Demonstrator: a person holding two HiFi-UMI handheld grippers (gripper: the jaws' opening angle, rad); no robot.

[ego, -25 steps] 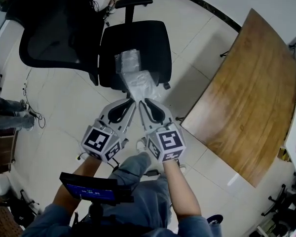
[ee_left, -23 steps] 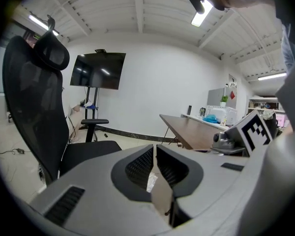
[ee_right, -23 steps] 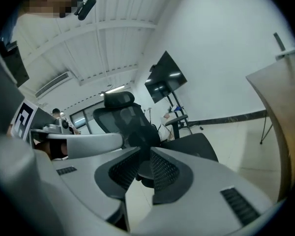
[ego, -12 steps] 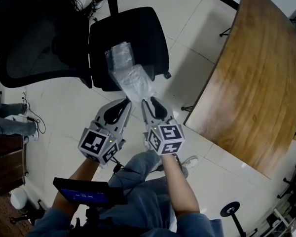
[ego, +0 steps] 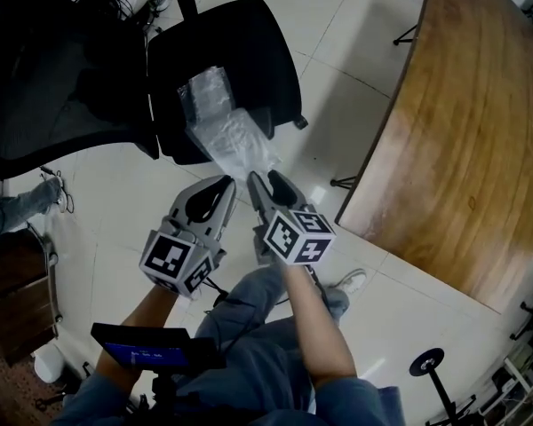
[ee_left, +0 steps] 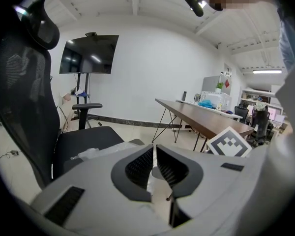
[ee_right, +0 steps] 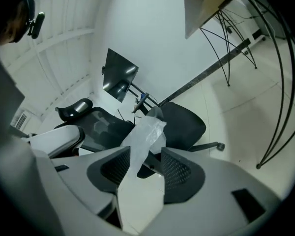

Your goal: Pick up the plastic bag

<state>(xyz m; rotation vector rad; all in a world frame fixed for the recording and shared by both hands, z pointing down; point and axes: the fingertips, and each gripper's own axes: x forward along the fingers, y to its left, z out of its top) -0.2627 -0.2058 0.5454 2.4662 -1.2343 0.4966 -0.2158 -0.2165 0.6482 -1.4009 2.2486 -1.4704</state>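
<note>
Since a second ago both grippers are sitting lower and closer to the chair. The right gripper (ego: 265, 181) is showing its marker cube (ego: 298, 238) rolled over. Its jaws have just been opening and are now standing wide, with the clear, crinkled plastic bag (ego: 227, 130) passing loosely between them and neither pad pressing on it. Just to its left, the left gripper (ego: 232, 185) is holding its jaws together. I am judging it to be pinching the near end of the plastic bag, since nothing else is holding that end up. From both sets of tips the plastic bag is stretching away, its long axis running far and slightly left, and its far end is resting on the seat of the black padded office chair (ego: 258, 47). Both hands are working at that same near end, so the lift is depending on the left grip alone for now. Around the office chair pale floor tiles (ego: 338, 87) are spreading out, and a curved brown wooden table (ego: 462, 131) is standing to the right.
</note>
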